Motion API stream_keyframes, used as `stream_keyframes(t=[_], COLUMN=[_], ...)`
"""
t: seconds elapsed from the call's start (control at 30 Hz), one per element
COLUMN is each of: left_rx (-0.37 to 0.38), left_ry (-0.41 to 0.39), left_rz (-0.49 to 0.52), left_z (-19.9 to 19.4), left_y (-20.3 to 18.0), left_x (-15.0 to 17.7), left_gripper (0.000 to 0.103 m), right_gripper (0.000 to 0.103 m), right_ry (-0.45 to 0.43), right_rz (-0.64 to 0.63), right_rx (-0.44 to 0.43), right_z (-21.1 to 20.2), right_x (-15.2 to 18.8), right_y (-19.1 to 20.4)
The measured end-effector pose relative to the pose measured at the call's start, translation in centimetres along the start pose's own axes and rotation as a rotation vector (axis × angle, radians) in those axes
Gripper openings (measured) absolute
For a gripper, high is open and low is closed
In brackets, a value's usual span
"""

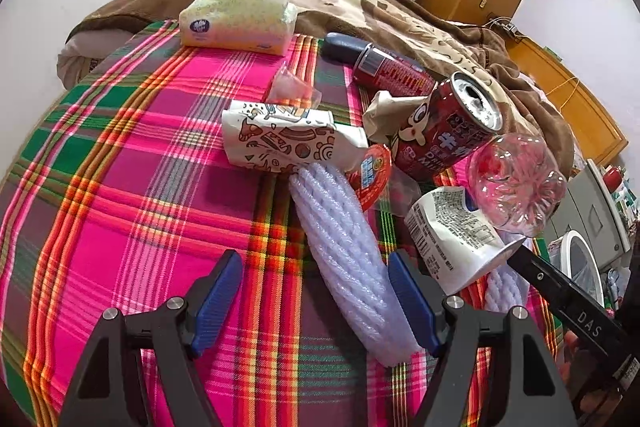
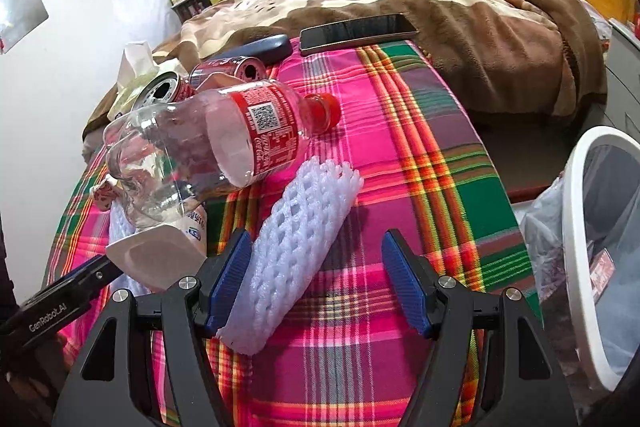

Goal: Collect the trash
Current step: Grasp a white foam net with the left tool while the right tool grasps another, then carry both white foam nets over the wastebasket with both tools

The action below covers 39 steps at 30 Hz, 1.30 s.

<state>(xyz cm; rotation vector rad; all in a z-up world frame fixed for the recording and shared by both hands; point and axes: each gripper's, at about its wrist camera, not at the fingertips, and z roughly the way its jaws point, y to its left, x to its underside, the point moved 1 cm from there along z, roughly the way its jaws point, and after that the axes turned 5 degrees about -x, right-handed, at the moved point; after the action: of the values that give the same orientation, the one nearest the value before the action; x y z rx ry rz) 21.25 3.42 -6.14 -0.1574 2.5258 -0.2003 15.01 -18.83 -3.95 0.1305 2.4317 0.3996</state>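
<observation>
Pink-green plaid cloth [image 1: 140,167], white foam net [image 2: 296,247]

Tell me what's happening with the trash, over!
Both grippers open, left gripper, right gripper. Foam net sleeve between right fingers, not gripped. Plastic bottle, cans, wrappers uncollected on plaid cloth. Bin at right.

Both cameras sit close above the plaid cloth [image 1: 140,167], looking down and across it toward the brown blanket [image 2: 460,11]. Both see the clear bottle [image 2: 208,143] and the white carton [image 1: 452,235].
</observation>
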Motion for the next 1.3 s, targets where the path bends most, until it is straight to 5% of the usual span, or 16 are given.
stream_keyframes(t=[0.2, 0.3, 0.6, 0.67, 0.93, 1.2, 1.3], left_rx=[-0.01, -0.03, -0.045, -0.024, -0.014, -0.029, -0.05], left_ry=[-0.006, -0.01, -0.009, -0.001, -0.006, 0.019, 0.01], left_rz=[0.003, 0.005, 0.031, 0.023, 0.068, 0.086, 0.073], left_z=[0.5, 0.7, 0.7, 0.5, -0.5, -0.6, -0.3], left_y=[-0.5, -0.8, -1.2, -1.2, -1.7, -0.8, -0.8], left_x=[-0.3, -0.4, -0.2, -0.3, -0.1, -0.5, -0.5], left_gripper=[0.075, 0.075, 0.063, 0.05, 0.036, 0.036, 0.054], right_gripper=[0.068, 0.048, 0.026, 0.024, 0.023, 0.024, 0.031], right_ry=[0.002, 0.013, -0.006, -0.009, -0.012, 0.042, 0.059], right_rz=[0.007, 0.023, -0.005, 0.003, -0.025, -0.138, -0.122], right_rx=[-0.009, -0.052, -0.065, -0.073, -0.066, 0.044, 0.034], right_z=[0.1, 0.5, 0.1, -0.1, -1.5, -1.4, -0.8], right_x=[0.0, -0.1, -0.4, -0.5, -0.7, -1.4, -1.3], right_y=[-0.1, -0.3, 0.2, -0.1, -0.7, -0.7, -1.1])
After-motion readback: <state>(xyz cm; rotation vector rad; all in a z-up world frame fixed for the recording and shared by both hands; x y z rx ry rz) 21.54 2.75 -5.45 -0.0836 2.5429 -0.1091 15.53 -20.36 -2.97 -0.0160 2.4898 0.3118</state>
